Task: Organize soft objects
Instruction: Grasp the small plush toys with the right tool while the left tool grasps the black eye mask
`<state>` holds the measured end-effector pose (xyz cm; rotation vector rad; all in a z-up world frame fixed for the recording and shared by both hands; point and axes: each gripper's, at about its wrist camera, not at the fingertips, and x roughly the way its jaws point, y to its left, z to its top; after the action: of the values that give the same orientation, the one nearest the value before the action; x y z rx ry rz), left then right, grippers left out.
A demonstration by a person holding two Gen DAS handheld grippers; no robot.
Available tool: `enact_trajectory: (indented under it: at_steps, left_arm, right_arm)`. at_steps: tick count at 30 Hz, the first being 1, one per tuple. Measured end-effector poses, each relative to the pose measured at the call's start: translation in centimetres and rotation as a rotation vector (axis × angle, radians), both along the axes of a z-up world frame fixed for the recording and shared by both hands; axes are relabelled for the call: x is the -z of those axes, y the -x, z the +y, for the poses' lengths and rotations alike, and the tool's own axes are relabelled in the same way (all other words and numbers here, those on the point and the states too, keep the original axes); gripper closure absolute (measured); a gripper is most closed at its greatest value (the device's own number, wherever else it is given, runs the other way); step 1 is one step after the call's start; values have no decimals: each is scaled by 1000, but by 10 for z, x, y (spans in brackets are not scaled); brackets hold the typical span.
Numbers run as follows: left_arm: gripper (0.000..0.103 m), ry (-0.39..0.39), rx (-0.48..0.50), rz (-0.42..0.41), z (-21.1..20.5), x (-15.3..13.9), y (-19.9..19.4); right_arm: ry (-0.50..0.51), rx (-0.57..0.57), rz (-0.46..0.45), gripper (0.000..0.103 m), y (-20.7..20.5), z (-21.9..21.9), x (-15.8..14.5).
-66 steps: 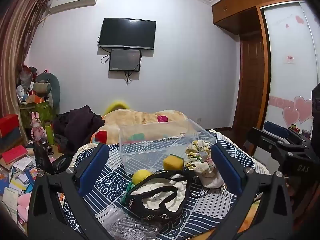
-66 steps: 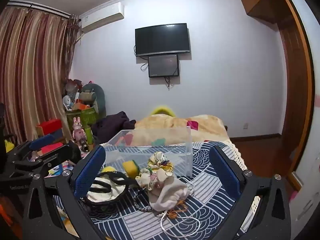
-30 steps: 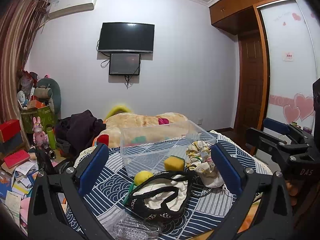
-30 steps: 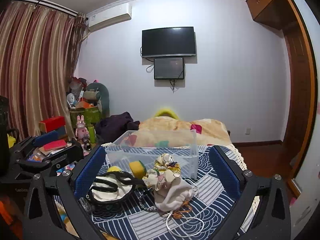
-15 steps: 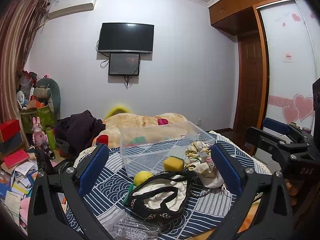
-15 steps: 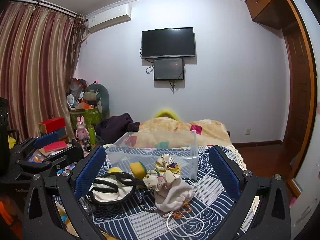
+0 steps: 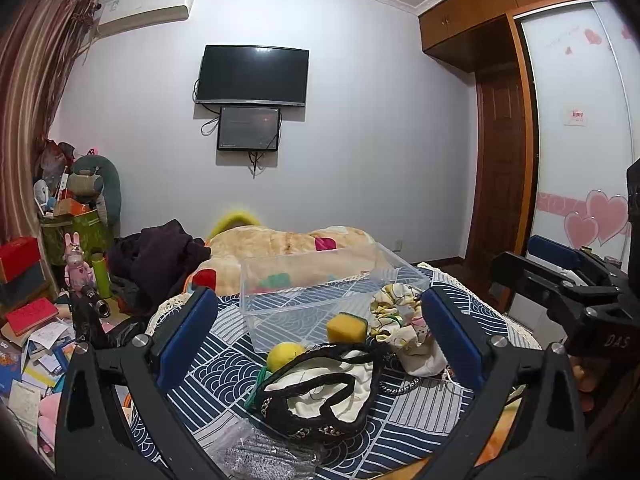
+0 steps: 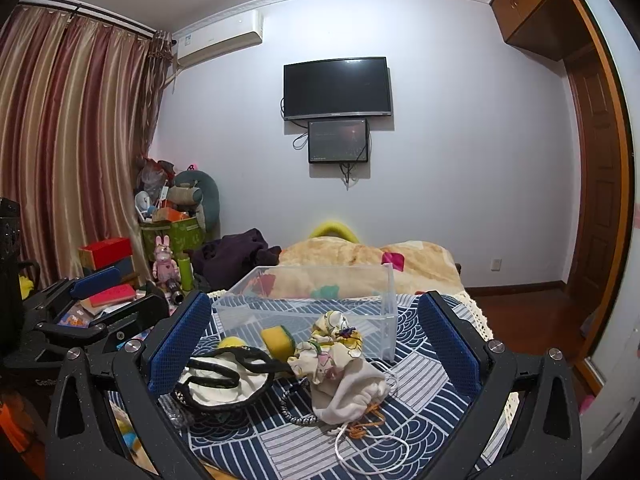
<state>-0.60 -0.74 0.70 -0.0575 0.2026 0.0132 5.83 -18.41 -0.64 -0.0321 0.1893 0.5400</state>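
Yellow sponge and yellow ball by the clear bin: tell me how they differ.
The yellow sponge is a squared block with a dark green layer on one face; the yellow ball is round and plain. The sponge sits against the clear bin wall, while the ball lies nearer the camera, touching the black-trimmed white garment. Both are yellow and rest outside the bin.

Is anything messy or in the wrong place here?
Yes. The clear bin looks empty while the soft things lie heaped outside it: yellow sponge, yellow ball, floral cloth, drawstring bag.
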Motion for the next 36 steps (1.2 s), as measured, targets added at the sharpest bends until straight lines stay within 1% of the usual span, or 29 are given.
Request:
enact_trajectory:
  at_steps: [21,27,30,33,36]
  left_arm:
    - [0,2,4,-7,0,0,3]
    - [0,16,8,10,2,2,0]
    - [0,20,15,44,7,8,-5]
    - [0,21,15,105,15,22,-14]
    - [0,55,15,178,26,39,-26]
  right_arm:
    - [-4,-4,2,0,1,0,0]
    - [-1,-5,19,0,0,0,3]
    - [9,-13,42,0,-4,0,8]
    - [35,-24,81,0,-10,-1,16]
    - [54,-32,140,0,-21,-2,29]
